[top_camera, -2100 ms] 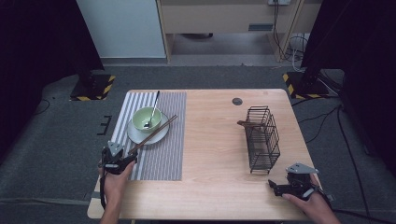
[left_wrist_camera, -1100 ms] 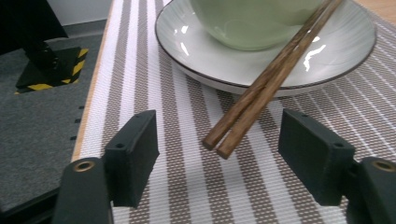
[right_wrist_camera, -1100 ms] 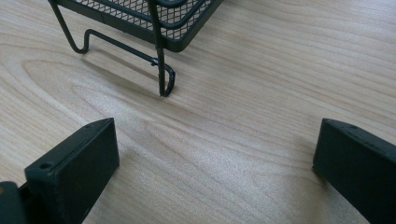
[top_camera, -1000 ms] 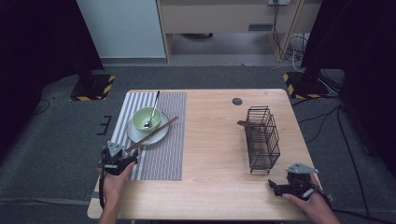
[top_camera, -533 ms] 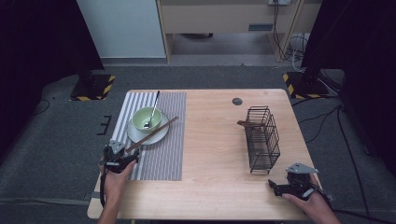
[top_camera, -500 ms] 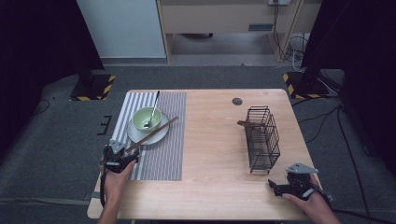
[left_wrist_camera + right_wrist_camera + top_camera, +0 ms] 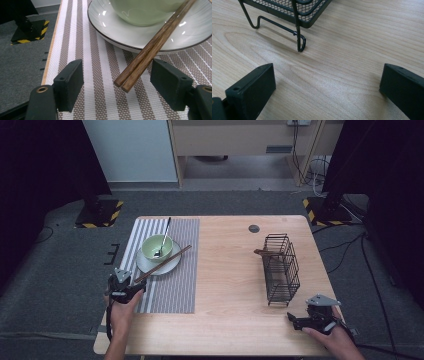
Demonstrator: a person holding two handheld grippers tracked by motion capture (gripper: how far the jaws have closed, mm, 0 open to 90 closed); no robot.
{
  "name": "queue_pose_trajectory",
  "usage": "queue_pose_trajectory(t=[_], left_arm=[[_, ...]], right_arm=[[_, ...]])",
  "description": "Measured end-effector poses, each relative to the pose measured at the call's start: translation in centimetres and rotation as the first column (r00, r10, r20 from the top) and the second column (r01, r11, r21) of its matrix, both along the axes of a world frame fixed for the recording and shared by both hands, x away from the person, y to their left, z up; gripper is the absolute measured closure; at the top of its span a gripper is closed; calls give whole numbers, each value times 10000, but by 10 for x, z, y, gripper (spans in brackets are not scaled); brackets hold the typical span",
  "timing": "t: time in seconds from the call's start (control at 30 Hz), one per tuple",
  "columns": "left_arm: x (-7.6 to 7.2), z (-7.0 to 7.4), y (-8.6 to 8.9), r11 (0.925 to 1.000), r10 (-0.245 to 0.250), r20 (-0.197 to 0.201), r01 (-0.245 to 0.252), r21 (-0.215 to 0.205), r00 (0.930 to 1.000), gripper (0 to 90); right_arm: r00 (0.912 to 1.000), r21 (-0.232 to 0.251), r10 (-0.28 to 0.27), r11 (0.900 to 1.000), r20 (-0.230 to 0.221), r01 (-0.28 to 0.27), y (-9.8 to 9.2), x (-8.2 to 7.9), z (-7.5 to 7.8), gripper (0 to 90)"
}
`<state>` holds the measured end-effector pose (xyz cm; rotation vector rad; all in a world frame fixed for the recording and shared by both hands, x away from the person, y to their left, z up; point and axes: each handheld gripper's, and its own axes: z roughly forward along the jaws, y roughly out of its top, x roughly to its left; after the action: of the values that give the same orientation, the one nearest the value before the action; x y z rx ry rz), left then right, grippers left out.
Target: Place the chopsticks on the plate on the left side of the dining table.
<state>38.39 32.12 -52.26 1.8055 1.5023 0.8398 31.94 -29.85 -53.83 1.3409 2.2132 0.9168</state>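
Wooden chopsticks [image 7: 152,47] lying between apart left gripper [image 7: 125,85] jaws, off-centre; risking slipping, rolling off plate [image 7: 140,37]. Right gripper [image 7: 327,85] idling apart.

The left hand-held gripper [image 7: 131,281] has edged closer around the chopsticks' [image 7: 147,53] ends.
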Motion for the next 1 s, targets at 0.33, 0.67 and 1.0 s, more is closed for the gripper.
queue_pose_trajectory(t=[0.33, 0.67, 1.0], left_arm=[[3, -1, 4, 9998, 105, -53, -106, -138, 9999, 267], [5, 0, 6, 9998, -22, 35, 23, -188, 10000, 267], [9, -1, 12, 10000, 4, 10, -4, -70, 10000, 266]], right_arm=[[10000, 11, -10, 10000, -5, 10, 0, 0, 0, 4], [10000, 9, -44, 10000, -8, 44, 0, 0, 0, 4], [10000, 8, -45, 10000, -6, 45, 0, 0, 0, 4]])
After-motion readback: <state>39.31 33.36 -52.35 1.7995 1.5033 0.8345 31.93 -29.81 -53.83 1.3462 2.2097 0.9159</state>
